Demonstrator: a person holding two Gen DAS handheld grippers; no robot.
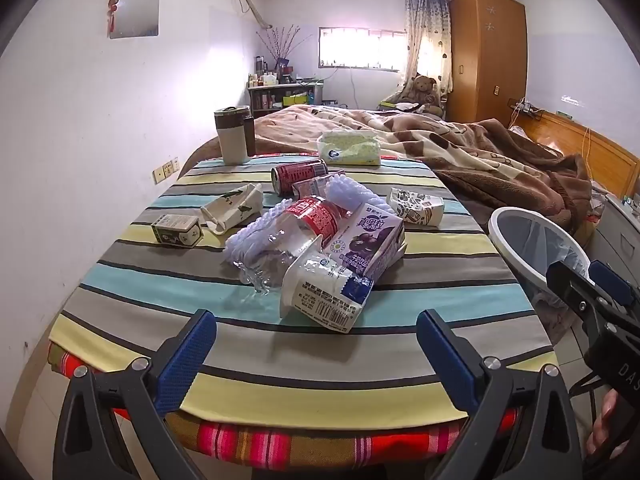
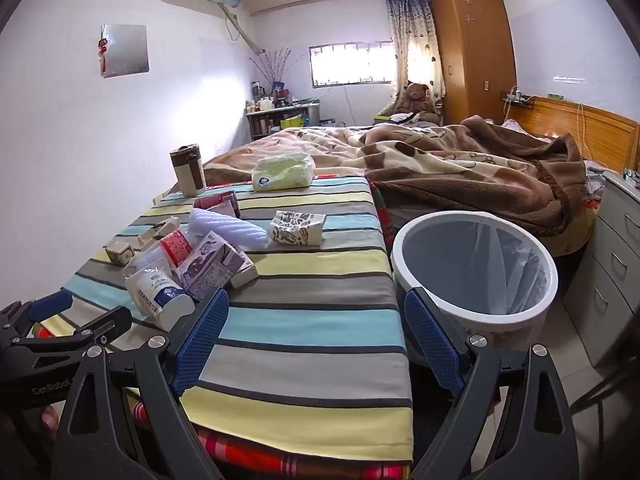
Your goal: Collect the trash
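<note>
The collecting looks barely begun: the litter lies on the striped table and the bin shows only its liner.

Going left to right in the left wrist view: a small box, a flattened carton, a red can farther back, then the central heap, with a clear bottle, a purple carton and, nearest, a white pouch. A printed wrapper lies apart to the right, and the bin stands off the table's right edge.

The left gripper is spread wide and holds nothing; the pouch lies just ahead of it, roughly centred between the fingers. The right gripper is likewise spread and empty, facing the table's right edge beside the bin, with the heap to its left.

The next move probably calls for the left gripper to advance, straddle the pouch and close, then swing right over the bin.
</note>
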